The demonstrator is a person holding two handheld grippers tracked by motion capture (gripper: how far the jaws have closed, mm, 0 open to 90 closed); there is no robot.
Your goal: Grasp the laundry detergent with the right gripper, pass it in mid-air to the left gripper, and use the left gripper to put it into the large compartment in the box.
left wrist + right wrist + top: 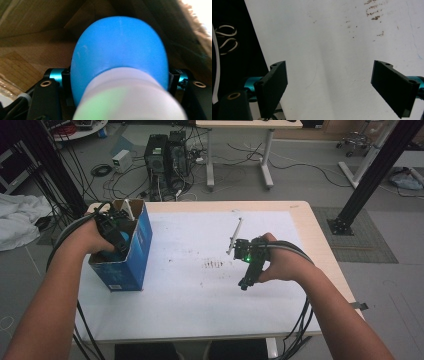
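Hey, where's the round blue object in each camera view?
High view: round blue object at far left, inside the blue box.
Left gripper view: centre, between the jaws.
Right gripper view: looks at the white table cover instead.
Shared landmark: the box's cardboard walls.

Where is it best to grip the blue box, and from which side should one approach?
Probably the blue box is best gripped by its right wall's top rim, from above: it stands upright and open-topped, and the right hand-held gripper is open and free on that side.
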